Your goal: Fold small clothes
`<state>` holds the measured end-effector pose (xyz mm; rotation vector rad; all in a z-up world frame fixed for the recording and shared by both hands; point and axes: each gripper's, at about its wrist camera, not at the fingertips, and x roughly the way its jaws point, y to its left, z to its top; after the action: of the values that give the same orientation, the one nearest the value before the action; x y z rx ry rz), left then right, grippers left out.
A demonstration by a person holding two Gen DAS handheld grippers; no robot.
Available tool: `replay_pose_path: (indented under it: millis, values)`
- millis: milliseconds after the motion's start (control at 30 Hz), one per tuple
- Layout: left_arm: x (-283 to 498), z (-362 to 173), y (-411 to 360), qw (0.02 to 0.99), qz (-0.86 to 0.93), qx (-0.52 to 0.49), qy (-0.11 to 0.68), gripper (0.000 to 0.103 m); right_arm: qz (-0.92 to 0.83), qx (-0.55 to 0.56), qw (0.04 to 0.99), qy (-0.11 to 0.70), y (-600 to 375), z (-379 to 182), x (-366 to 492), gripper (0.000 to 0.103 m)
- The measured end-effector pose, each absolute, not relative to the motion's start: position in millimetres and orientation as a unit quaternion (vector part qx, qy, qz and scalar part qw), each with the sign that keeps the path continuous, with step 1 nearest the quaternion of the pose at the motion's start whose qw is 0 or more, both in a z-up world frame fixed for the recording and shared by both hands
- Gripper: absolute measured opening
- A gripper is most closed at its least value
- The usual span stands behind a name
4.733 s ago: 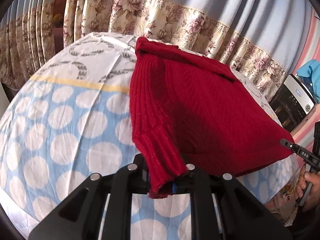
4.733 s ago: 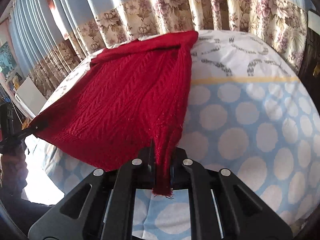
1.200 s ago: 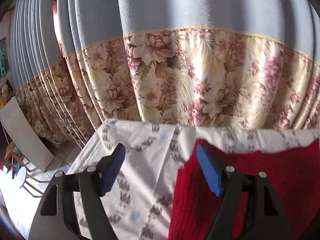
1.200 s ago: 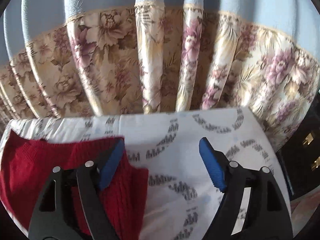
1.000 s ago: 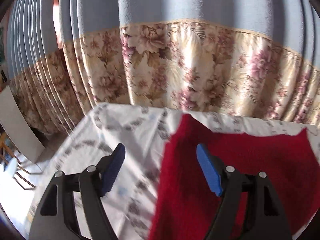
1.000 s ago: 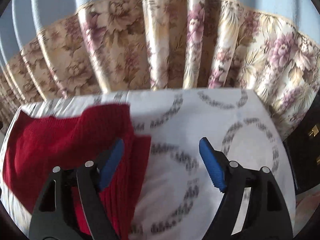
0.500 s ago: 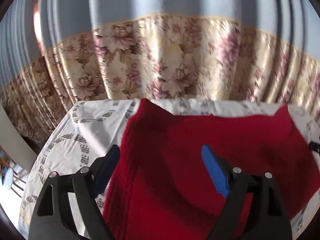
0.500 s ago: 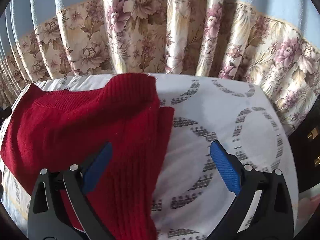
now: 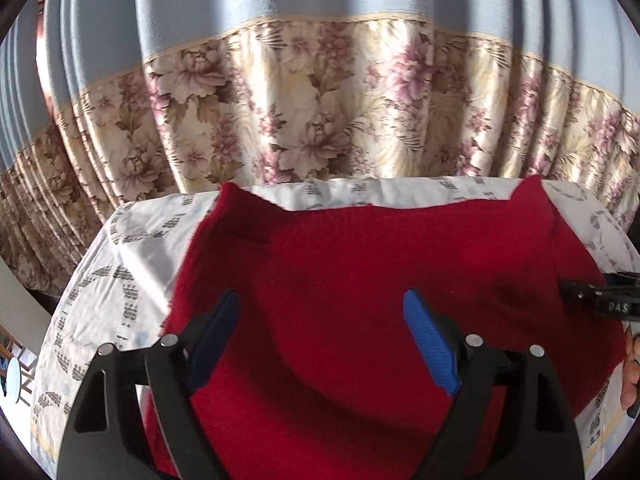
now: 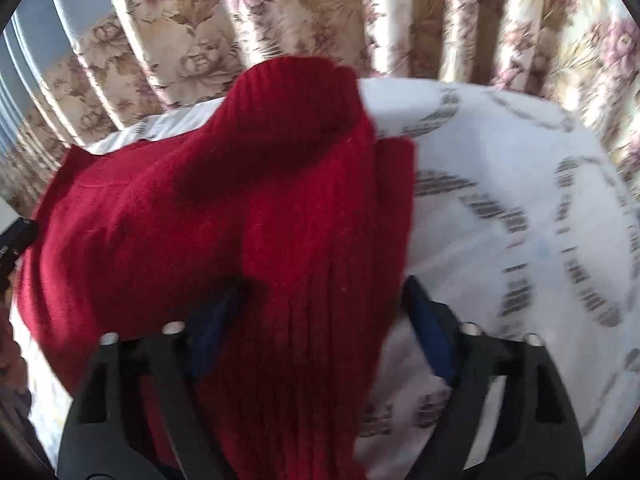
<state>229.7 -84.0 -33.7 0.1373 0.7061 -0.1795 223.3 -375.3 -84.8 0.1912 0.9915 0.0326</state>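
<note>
A red knitted sweater (image 9: 380, 264) lies folded on the white patterned sheet (image 9: 132, 248), near its far edge. My left gripper (image 9: 320, 308) hangs open over the sweater's near left part, with nothing pressed between its blue pads. In the right wrist view the sweater (image 10: 240, 208) shows a ribbed band running toward the camera. My right gripper (image 10: 320, 300) straddles that band and its jaws are closing; the pads stand at the band's two sides, and I see no pinch in the cloth. The right gripper's tip (image 9: 600, 300) shows at the sweater's right side.
A floral and blue curtain (image 9: 320, 100) hangs straight behind the far edge of the sheet. The sheet (image 10: 500, 160) stretches bare to the right of the sweater. A person's fingers (image 9: 632, 364) show at the right edge. The left gripper's tip (image 10: 16, 240) pokes in at the left.
Both grippers have let go of the sweater's corners. Over the last second both came in over the sweater and tilted down. The right jaws have narrowed around the ribbed band.
</note>
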Motion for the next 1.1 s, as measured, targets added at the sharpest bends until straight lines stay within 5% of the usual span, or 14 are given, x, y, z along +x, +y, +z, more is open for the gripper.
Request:
replay_pose_path:
  millis: [267,1100]
  values:
    - [224,-56,-135,0.922,-0.094,0.114,0.359,0.084,0.033,0.099,0.886,0.451,-371,-68,214,0.026]
    - [259,-60,-152,0.911,-0.092,0.077,0.395,0.086,0.026,0.115,0.905,0.409,-359,-27,207,0.022]
